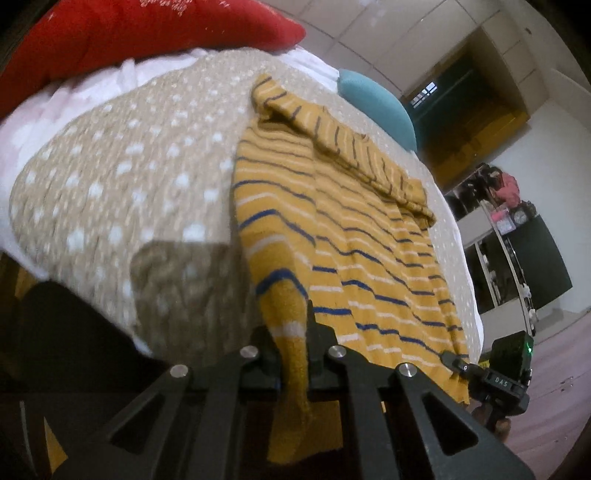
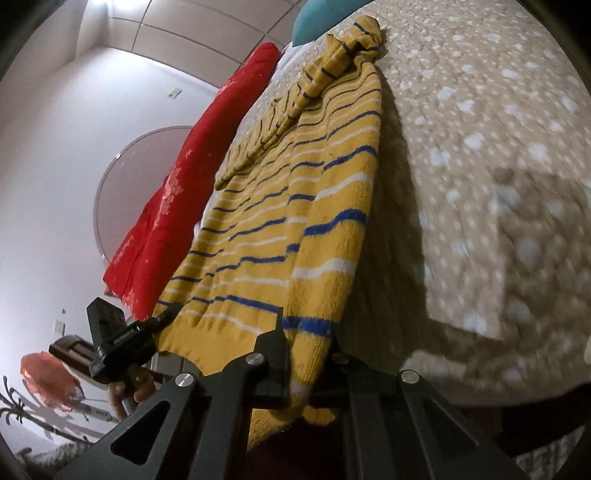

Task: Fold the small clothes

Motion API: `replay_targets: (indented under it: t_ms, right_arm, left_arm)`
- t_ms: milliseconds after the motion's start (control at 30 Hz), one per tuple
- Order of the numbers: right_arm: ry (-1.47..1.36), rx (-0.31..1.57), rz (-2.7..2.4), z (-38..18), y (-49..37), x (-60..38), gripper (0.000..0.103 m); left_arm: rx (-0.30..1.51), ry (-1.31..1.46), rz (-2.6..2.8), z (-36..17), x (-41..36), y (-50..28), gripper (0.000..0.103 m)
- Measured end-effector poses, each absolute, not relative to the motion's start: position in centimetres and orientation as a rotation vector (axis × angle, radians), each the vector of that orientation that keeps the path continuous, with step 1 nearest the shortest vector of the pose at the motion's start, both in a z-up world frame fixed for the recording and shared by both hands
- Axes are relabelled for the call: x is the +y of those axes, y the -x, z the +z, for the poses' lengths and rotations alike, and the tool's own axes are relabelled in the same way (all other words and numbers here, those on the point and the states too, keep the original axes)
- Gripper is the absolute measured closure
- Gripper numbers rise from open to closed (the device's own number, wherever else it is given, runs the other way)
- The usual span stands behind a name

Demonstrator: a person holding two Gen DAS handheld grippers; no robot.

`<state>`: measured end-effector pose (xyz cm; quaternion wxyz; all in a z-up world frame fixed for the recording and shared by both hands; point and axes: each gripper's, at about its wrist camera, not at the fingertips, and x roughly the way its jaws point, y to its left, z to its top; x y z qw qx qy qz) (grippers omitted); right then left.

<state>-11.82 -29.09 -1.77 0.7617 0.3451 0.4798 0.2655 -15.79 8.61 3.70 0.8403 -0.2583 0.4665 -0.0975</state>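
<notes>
A yellow sweater with blue and white stripes point(image 1: 369, 236) lies spread on the bed, its sleeves folded across the far end. My left gripper point(image 1: 291, 343) is shut on the sweater's near hem corner, with fabric hanging down between the fingers. My right gripper point(image 2: 306, 350) is shut on the other near hem corner of the sweater point(image 2: 288, 206). The right gripper shows in the left wrist view point(image 1: 461, 365) at the hem, and the left gripper shows in the right wrist view point(image 2: 162, 317) at the hem.
The bed has a beige cover with white spots point(image 1: 122, 177). A red pillow point(image 1: 140, 33) and a teal cushion point(image 1: 376, 103) lie at the far end. A cluttered shelf point(image 1: 509, 214) stands beside the bed.
</notes>
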Motion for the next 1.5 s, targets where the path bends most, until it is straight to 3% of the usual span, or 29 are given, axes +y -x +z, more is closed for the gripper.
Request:
replay_targets:
  t_ms: [333,733,1333,1500]
  right_arm:
    - [-0.768,1.075,0.610,-2.1,13.5,-29.0,0.096]
    - [-0.690,0.834,0.598,7.7,-1.3,-29.4,0.096]
    - [-0.945,0.978,0.434,0.3,-20.6,-31.2,0.092]
    - [-0.960,1.002,0.399,-1.0,-23.3,-31.3,0.090]
  left_arm:
    - [0.991,0.613,-0.234,3.4,10.2,16.2,0.096]
    - [0.832,0.556,-0.215,11.4,9.6,-1.3,0.096]
    - [1.030,0.621,-0.137,4.1,9.6,-20.7,0.095]
    - [1.082,0.660,-0.138,2.4,9.6,-23.4,0.086]
